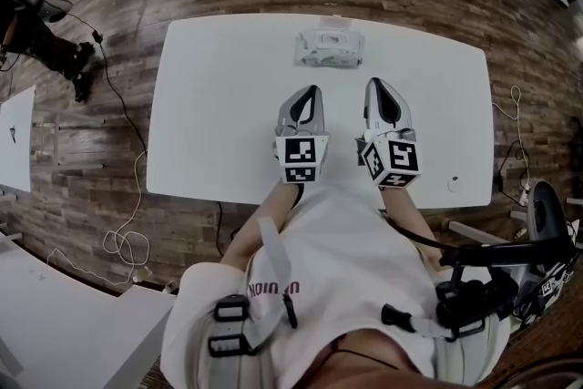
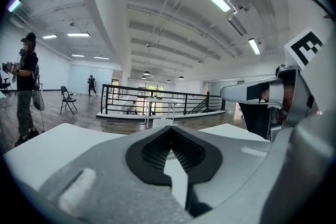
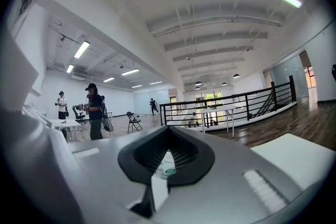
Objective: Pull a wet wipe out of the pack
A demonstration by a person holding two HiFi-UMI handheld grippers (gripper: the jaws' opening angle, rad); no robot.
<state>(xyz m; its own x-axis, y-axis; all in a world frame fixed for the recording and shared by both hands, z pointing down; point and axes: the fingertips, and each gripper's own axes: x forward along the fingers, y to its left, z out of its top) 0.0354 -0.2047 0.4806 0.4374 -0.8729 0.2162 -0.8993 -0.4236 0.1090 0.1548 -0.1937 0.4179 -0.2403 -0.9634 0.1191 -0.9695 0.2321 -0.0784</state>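
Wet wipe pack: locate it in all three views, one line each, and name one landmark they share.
Head view: the wet wipe pack lies near the far edge of the white table, upper centre.
Left gripper view: a small white shape just above the jaw tips, probably the pack.
Right gripper view: the pack shows through the opening behind the closed jaw tips, with its green label visible.
Shared landmark: the white table.
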